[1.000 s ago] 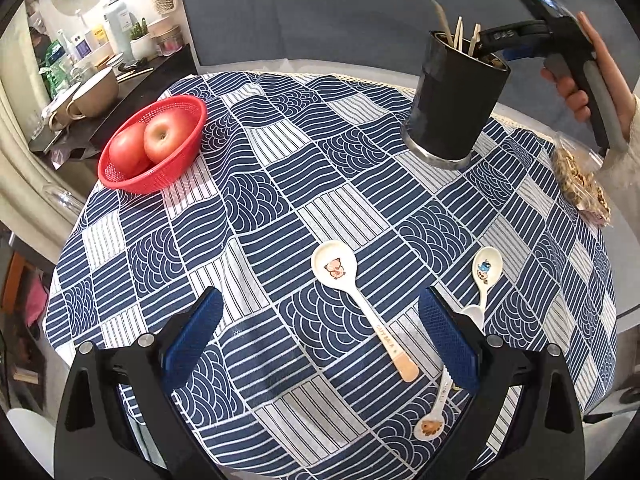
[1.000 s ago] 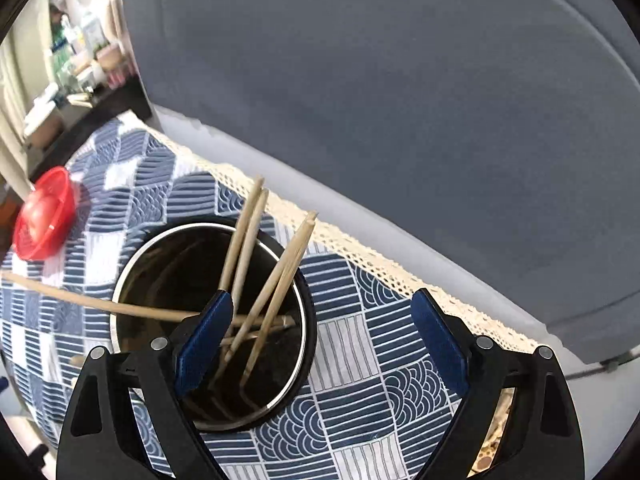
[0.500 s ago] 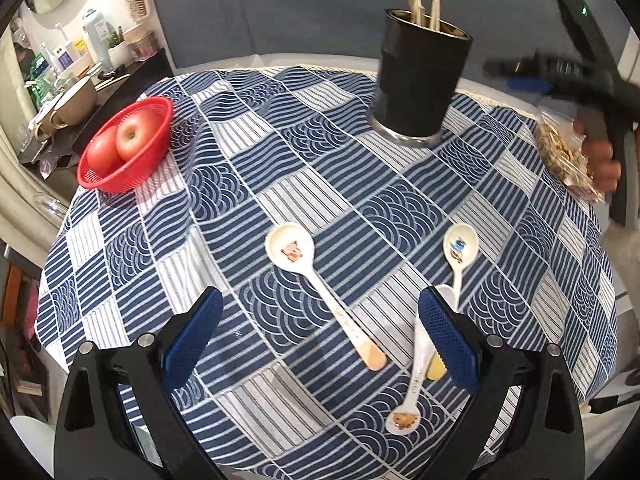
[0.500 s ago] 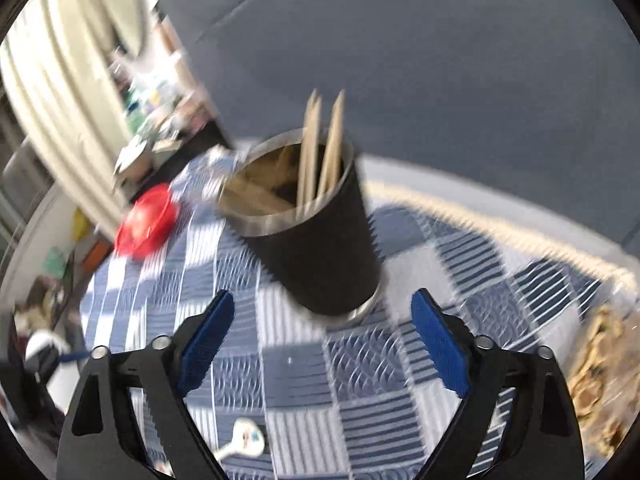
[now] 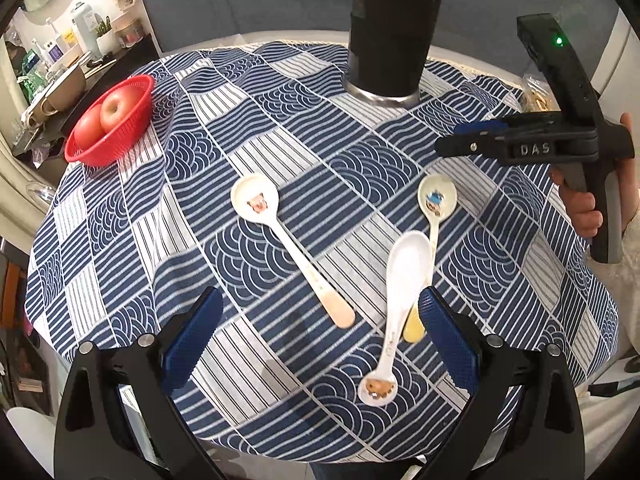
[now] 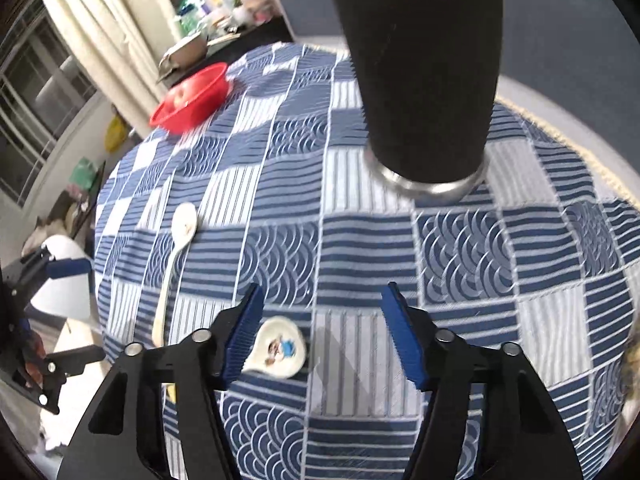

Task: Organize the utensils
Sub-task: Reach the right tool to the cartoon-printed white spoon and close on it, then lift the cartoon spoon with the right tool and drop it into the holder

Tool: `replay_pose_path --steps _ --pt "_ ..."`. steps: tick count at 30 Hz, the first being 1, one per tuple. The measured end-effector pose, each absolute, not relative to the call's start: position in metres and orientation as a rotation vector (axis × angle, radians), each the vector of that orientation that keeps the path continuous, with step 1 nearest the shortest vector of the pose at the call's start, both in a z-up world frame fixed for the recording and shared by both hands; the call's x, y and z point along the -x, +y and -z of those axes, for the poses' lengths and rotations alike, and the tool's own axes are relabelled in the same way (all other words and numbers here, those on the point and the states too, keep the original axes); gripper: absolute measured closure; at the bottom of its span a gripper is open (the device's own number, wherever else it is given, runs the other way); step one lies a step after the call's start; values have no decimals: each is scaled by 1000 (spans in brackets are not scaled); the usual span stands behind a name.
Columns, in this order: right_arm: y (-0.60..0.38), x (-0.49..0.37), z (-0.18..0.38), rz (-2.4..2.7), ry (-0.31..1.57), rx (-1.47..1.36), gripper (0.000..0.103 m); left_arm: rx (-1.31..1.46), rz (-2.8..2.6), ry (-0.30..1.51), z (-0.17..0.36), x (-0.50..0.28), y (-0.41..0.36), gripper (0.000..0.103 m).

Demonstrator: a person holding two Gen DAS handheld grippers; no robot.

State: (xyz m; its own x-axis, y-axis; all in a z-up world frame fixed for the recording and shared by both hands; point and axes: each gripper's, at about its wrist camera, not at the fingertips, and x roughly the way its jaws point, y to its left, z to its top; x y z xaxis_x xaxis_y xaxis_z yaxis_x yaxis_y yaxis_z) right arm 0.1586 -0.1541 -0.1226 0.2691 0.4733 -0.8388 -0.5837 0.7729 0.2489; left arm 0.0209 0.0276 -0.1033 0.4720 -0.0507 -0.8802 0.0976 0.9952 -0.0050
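Three ceramic spoons lie on the blue patterned tablecloth (image 5: 280, 128): one with a pink handle tip (image 5: 288, 248) at the middle, one with a blue picture (image 5: 434, 216) to its right, and a white one (image 5: 400, 304) crossing over that one. A black utensil holder (image 5: 394, 40) with chopsticks stands at the far side. My left gripper (image 5: 320, 332) is open and empty over the near edge. My right gripper (image 6: 320, 332) is open and empty, low over the cloth, with the blue-picture spoon's bowl (image 6: 278, 350) by its left finger; it also shows in the left wrist view (image 5: 456, 140).
A red basket (image 5: 112, 124) with two apples sits at the table's left edge, also in the right wrist view (image 6: 192, 96). A snack bag (image 5: 536, 96) lies at the far right edge. A cluttered side shelf (image 5: 52, 76) stands beyond the left edge.
My right gripper left the utensil holder's rim, swung down and back, and now hovers low by the blue-picture spoon. My left gripper pulled back a little; the spoons have not moved.
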Motion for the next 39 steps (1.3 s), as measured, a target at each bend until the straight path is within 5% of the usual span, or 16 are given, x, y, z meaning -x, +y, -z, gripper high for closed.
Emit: replay_pose_path --steps 3,5,6,16,20,22,26,39 --pt "-150 -151 134 -730 1120 131 59 -41 97 1083 108 -18 25 7" --pt "-144 -145 145 -738 1159 165 90 -37 101 1089 112 -18 23 7" --pt "-140 -141 151 -743 1173 193 96 -35 107 1092 113 -18 22 7" --pt "-167 -119 99 -754 1036 114 98 -32 241 1057 109 -25 -12 7" --pt "-181 -116 73 -747 984 70 98 -37 344 1038 107 -34 -37 18" --pt "-183 -114 61 -740 954 66 98 -47 392 1041 108 -41 -48 33" --pt "-192 -113 39 -730 910 43 97 -73 459 1055 104 -56 -62 90" --pt "-210 -146 -45 -610 729 69 97 -158 571 950 32 -120 -71 90"
